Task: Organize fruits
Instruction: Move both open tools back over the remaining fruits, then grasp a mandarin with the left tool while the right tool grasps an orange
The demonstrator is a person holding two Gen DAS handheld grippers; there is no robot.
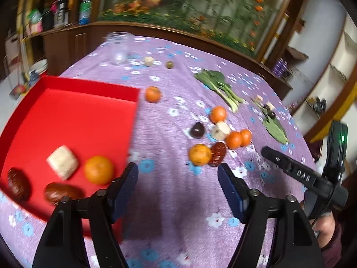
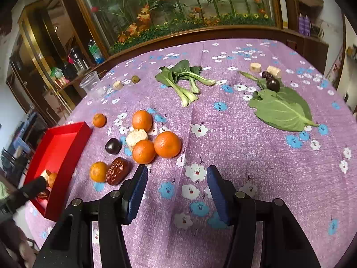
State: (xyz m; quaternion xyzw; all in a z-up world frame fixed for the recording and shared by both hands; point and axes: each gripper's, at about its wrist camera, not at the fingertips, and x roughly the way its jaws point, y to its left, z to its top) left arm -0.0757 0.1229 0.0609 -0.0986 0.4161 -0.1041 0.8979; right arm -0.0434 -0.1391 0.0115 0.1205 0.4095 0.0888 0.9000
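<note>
Both claws agape, empty

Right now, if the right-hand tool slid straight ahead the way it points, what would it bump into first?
Probably nothing soon: ahead of the right tool lies bare purple tablecloth. The oranges sit just left of its line, so they may escape it. Farther on lies the bok choy, though depth is unclear.
</note>
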